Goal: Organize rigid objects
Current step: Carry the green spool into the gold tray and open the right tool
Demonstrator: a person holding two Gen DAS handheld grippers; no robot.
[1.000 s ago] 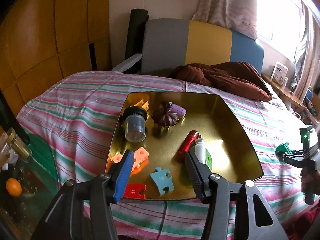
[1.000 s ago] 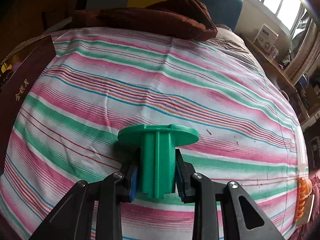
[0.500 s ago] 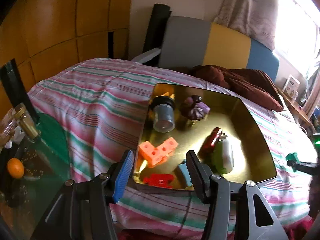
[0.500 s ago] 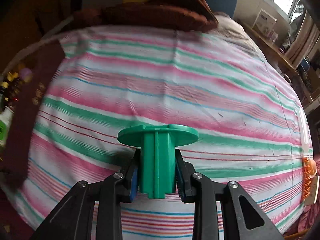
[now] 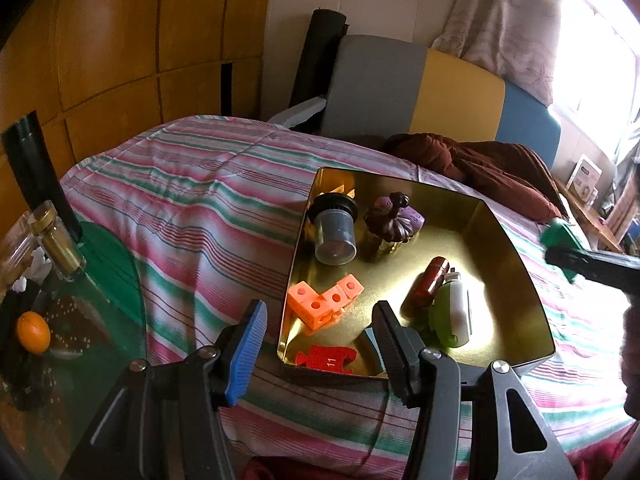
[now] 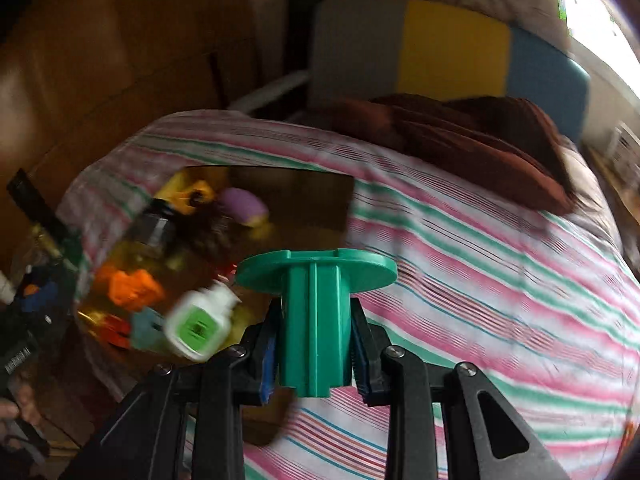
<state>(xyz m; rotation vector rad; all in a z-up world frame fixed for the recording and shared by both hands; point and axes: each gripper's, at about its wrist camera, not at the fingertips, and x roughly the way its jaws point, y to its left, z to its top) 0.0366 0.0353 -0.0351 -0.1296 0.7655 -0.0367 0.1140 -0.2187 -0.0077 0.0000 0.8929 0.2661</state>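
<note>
The right gripper (image 6: 316, 354) is clenching a green plastic spool (image 6: 316, 304) by its ribbed stem, with the flat round flange standing up above the pads. It is hanging in the air over the striped bedspread (image 6: 500, 280), just beside the right edge of the gold tray (image 5: 516, 264); in the left wrist view the spool (image 5: 560, 236) is showing past the tray's right wall. The left gripper (image 5: 316, 352) is holding nothing, its jaws standing apart over the tray's near left corner.

The spool is looking like hard moulded plastic: light, stiff and unlikely to break. Its ribs are giving the pads something to bite on, so the stem seems the right place to hold; the thin flange would probably slip or twist.

Already lying in the tray are an orange linked-cube piece (image 5: 326, 300), a red puzzle piece (image 5: 326, 360), a clear cup with a black lid (image 5: 334, 226), a dark pumpkin-shaped ornament (image 5: 392, 224), a dark red cylinder (image 5: 428, 284) and a white bottle with a green label (image 5: 452, 312).

The red puzzle piece is carrying the number "11". The bottle's label print is too blurred to read.
</note>
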